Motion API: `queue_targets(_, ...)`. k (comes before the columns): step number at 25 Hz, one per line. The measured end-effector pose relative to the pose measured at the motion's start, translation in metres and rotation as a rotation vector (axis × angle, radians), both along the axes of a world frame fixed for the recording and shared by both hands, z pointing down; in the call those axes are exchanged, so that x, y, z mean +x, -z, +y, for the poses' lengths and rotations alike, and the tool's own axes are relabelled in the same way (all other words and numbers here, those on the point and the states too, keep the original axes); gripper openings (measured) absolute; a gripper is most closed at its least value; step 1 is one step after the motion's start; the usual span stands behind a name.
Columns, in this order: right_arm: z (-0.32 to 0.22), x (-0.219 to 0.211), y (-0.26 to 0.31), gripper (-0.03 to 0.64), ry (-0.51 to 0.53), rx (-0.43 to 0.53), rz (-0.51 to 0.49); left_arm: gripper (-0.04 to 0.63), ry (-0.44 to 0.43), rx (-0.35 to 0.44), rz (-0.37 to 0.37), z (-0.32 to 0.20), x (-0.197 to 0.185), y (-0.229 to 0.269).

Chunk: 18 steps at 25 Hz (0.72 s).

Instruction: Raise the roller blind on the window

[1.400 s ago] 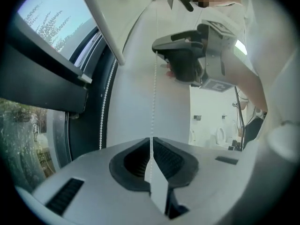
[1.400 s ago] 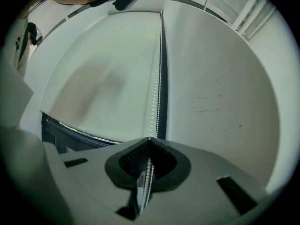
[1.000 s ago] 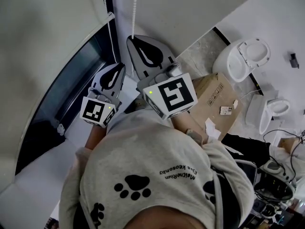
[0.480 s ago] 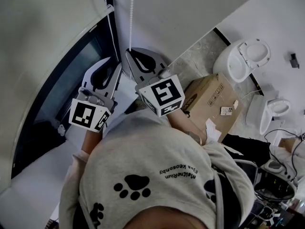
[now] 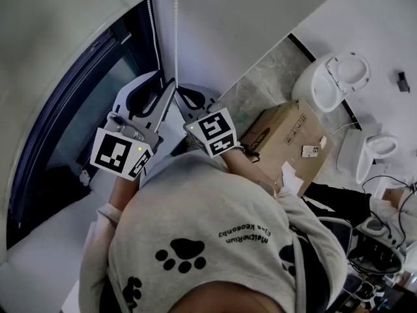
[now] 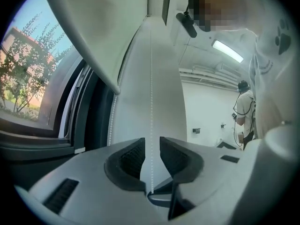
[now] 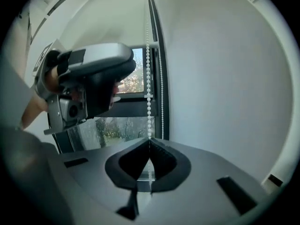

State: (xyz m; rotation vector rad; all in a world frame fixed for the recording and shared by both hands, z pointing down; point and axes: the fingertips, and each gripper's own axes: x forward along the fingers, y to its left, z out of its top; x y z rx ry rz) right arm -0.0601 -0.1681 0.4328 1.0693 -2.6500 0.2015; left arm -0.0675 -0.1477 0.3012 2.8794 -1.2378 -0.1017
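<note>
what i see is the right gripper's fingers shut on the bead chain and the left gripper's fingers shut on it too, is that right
Not quite. The right gripper has its fingers shut on the bead chain, but the left gripper has its fingers apart, having just been opening. The left gripper view shows the chain hanging in the gap between them.

Left gripper [image 6: 151,141] points level, its jaws just sprung apart, the bead cord [image 6: 151,93] hanging free between them. Right gripper [image 7: 149,143] tips slightly downward alongside, jaws pinched tight on the cord.
</note>
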Motion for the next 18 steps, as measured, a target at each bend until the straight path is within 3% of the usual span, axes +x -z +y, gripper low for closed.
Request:
queue_targets(13,0.011,-0.010,-0.039,0.008,0.064,-0.046,0.031,0.101,-0.008,0.050,-0.055,-0.010,0.014,0.026)
queue_targets(18,0.008,-0.003,-0.046,0.008,0.074,-0.040,0.036,0.050,0.003,0.060,-0.057,-0.014,0.021,0.025)
